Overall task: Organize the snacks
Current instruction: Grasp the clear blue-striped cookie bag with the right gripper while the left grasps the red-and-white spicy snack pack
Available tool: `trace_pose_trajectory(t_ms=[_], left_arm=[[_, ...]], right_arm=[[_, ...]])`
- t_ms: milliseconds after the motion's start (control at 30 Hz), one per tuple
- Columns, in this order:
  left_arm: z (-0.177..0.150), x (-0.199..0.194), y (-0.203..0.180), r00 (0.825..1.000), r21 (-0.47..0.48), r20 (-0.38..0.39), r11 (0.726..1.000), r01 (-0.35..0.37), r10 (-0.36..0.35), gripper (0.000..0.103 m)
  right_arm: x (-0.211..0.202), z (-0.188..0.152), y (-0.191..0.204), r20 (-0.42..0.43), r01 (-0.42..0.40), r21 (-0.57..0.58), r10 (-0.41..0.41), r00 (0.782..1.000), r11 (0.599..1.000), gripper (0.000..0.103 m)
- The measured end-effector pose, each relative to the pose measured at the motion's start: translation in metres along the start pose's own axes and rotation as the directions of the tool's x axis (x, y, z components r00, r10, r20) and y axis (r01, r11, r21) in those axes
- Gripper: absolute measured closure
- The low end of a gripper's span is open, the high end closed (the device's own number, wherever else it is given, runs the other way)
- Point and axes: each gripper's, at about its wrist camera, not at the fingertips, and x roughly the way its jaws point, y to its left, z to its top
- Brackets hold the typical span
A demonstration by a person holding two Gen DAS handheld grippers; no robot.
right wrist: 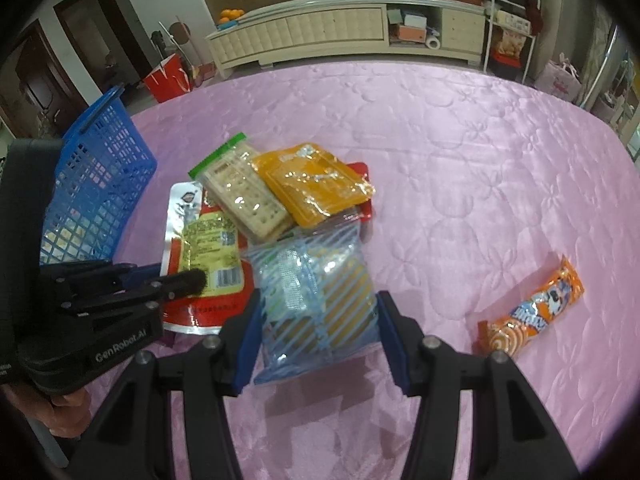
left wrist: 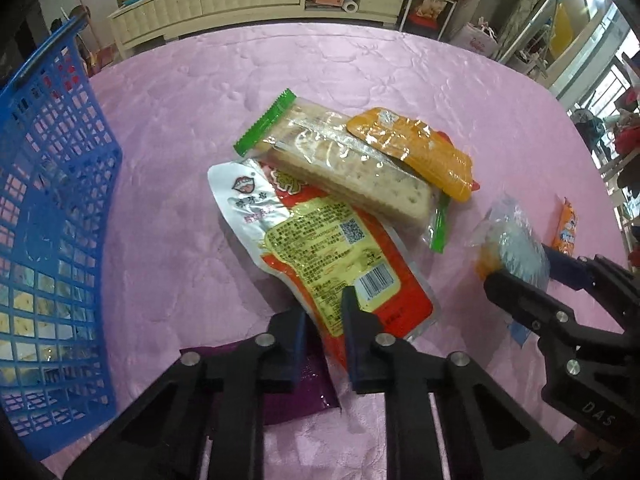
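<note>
A red and yellow snack pouch (left wrist: 332,256) with a silver top lies on the pink table. My left gripper (left wrist: 324,320) is shut on its near corner, which is pinched between the blue pads. In the right wrist view the left gripper (right wrist: 196,278) sits over that pouch (right wrist: 208,240). My right gripper (right wrist: 318,320) is shut on a clear blue-striped packet (right wrist: 316,292), held just above the cloth; from the left wrist this right gripper (left wrist: 520,268) and its packet (left wrist: 516,244) are at the right. A blue mesh basket (left wrist: 52,220) stands at the left.
A cracker pack with green ends (left wrist: 340,164) and an orange packet (left wrist: 420,148) lie stacked on the pouch's far end. An orange snack stick (right wrist: 532,312) lies alone at the right. A purple packet (left wrist: 296,392) lies under the left fingers. Pale packs show through the basket (right wrist: 100,184).
</note>
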Motion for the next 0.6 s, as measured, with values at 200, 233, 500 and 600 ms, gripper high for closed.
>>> trace_pose_trajectory(t_ms=[200, 233, 500, 600], left_arm=[[-0.008, -0.014, 0.008, 1.0, -0.014, 0.016, 1.0, 0.026, -0.025, 0.099], [-0.009, -0.016, 0.009, 0.999, -0.012, 0.019, 1.0, 0.025, -0.025, 0.1], [-0.026, -0.045, 0.004, 0.998, 0.013, 0.062, 1.0, 0.02, -0.021, 0.102], [-0.038, -0.058, 0.004, 0.996, 0.032, 0.082, 0.999, 0.03, -0.032, 0.103]], right_arm=[[-0.005, -0.005, 0.006, -0.016, 0.018, -0.03, -0.019, 1.0, 0.999, 0.044], [-0.007, -0.008, 0.008, -0.013, 0.021, -0.044, -0.021, 1.0, 0.999, 0.044], [-0.021, -0.019, 0.02, -0.012, 0.0, -0.047, -0.001, 1.0, 0.999, 0.044], [-0.031, -0.021, 0.031, 0.006, 0.004, -0.065, -0.003, 1.0, 0.998, 0.044]])
